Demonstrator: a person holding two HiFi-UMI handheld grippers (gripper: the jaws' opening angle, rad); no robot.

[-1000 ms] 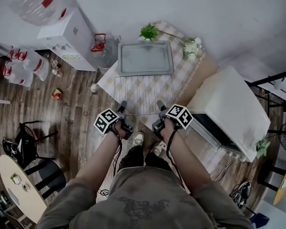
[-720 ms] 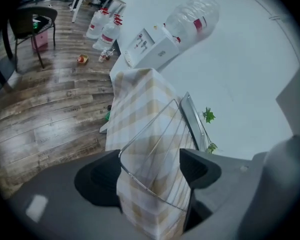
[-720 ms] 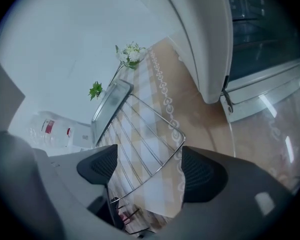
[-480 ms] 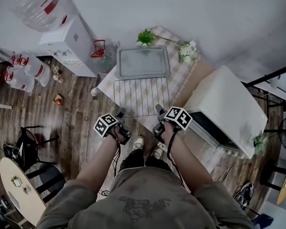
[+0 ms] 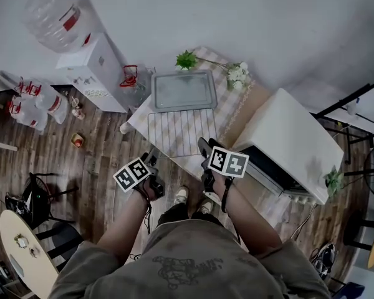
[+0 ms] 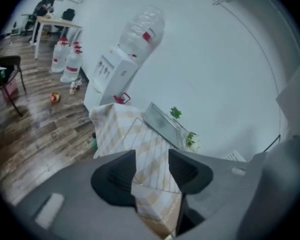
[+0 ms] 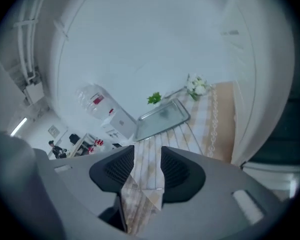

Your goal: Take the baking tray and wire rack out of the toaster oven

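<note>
Both grippers have drawn back from the near edge of the wire rack point(image 5: 179, 131), where their tips sat a second ago, and they now hang above and just short of it, apart from its wires. On the left gripper point(image 5: 151, 159) the jaws stand well apart with nothing between them; its own view shows only the rack and the checked cloth point(image 5: 225, 104) far below through the gap. On the right gripper point(image 5: 203, 146) the jaws have just been closing and now leave a narrower slot, also empty, with the rack's near end and the cloth seen through it. The rack lies flat on the cloth, straight ahead of both grippers. Its far edge runs just beside the baking tray point(image 5: 184, 91), which lies flat on the same cloth farther from the person. Both are out of the toaster oven point(image 5: 293, 141), which stands to the right of the rack, close beside the right gripper's arm, its dark front opening turned toward the person. A small green plant point(image 5: 186, 60) and a bunch of white flowers point(image 5: 237, 75) sit past the tray's far corners.
</note>
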